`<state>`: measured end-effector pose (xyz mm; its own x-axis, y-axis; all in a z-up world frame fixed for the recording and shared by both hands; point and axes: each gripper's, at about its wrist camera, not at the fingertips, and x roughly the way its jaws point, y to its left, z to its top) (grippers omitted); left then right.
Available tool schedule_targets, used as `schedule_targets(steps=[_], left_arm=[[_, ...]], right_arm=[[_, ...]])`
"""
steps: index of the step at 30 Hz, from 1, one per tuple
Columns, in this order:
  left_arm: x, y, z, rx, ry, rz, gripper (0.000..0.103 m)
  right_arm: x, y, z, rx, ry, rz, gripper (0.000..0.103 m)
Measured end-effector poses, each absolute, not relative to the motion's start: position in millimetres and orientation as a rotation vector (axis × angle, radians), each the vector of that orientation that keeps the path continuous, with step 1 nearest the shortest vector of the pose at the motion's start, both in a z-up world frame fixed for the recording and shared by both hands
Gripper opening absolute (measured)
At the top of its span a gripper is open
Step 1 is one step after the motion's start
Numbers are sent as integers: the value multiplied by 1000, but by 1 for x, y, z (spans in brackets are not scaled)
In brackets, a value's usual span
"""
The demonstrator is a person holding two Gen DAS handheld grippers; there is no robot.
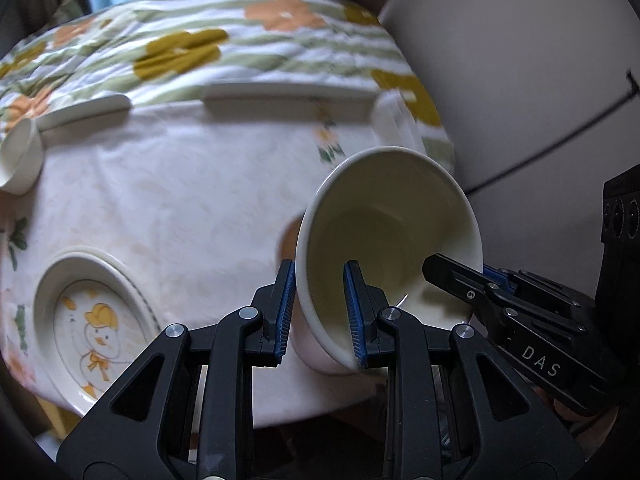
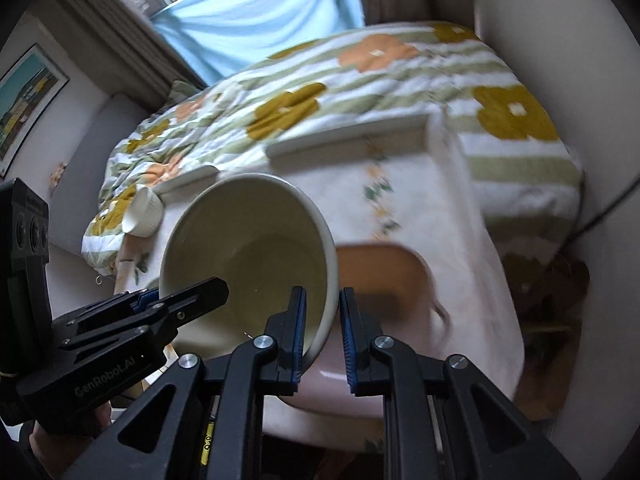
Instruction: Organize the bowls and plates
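Observation:
A cream bowl [image 1: 384, 232] is held tilted above the table, its opening facing the cameras. My left gripper [image 1: 320, 312] is shut on the bowl's left rim. My right gripper [image 2: 322, 336] is shut on the bowl's [image 2: 244, 252] right rim; it also shows in the left wrist view [image 1: 460, 276]. A duck-pattern plate [image 1: 92, 328] lies at the table's front left. A small white ramekin [image 1: 20, 156] lies on its side at the far left edge. An orange dish [image 2: 384, 280] with a handle sits on the table behind the bowl.
The table carries a floral white cloth [image 1: 180, 200]. Two flat white plates or trays [image 1: 288, 94] lie along its far edge. A bed with a flowered quilt [image 2: 360, 80] is behind the table. A white wall [image 1: 520, 80] with a black cable is to the right.

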<state>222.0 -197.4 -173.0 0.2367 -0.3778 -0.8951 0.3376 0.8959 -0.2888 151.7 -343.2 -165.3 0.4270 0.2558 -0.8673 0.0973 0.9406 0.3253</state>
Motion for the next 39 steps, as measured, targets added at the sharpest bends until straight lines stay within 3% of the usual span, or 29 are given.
schedule_targets(steps=[17,39], left_arm=[[228,-241,-242,250,1345,-605,22],[230,-249,-249,349,1311,-615,22]], right_arm=[[136,-363,-230,465,1247,-56,15],[137,-359,-242,444,1258,-84,15]])
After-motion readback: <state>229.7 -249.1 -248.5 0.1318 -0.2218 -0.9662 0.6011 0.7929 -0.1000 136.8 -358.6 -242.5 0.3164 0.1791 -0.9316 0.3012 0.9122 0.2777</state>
